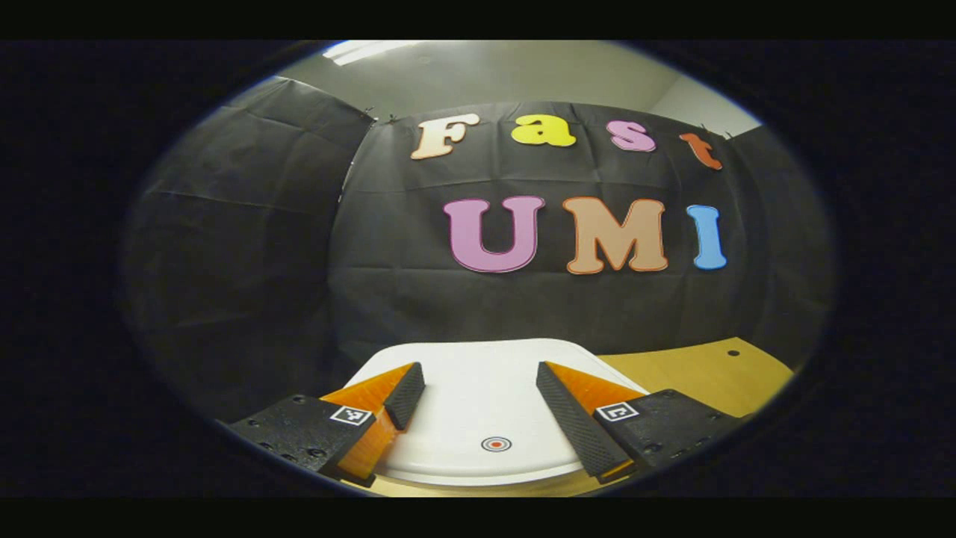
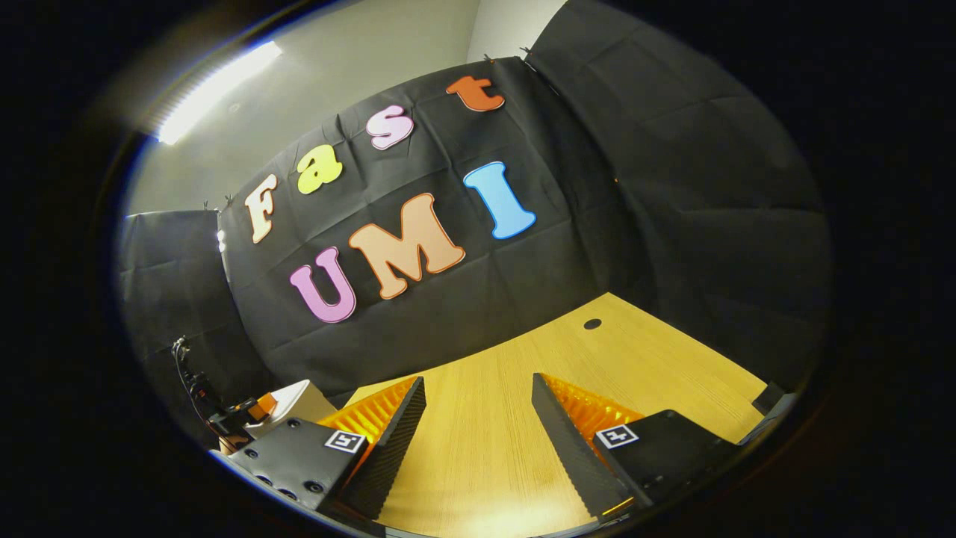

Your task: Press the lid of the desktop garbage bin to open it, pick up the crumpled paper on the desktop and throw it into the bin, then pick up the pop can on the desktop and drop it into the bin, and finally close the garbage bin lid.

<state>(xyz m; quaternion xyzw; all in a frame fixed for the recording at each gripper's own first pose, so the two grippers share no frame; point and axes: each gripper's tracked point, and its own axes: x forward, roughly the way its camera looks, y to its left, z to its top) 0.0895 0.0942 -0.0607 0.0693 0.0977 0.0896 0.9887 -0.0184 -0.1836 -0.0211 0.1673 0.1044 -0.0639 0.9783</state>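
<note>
Between the spread fingers of the left gripper (image 1: pixel 480 396), which holds nothing, lies the white bin lid (image 1: pixel 478 388) with its round press mark (image 1: pixel 496 444) close below. I judge step 1, pressing the lid open, is in hand; the next move needs the tips lowered onto that mark. The right gripper (image 2: pixel 478 407) is also wide open and empty above the bare wooden desktop (image 2: pixel 635 359). Beyond the bin the desktop ends near the black wall (image 1: pixel 373 284), so forward room is small. Paper and can: I cannot tell where.

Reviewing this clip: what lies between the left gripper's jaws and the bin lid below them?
Nothing. In the left gripper view, the open left gripper hangs over the white bin lid, with its bare surface and round target mark showing between the jaws.
</note>
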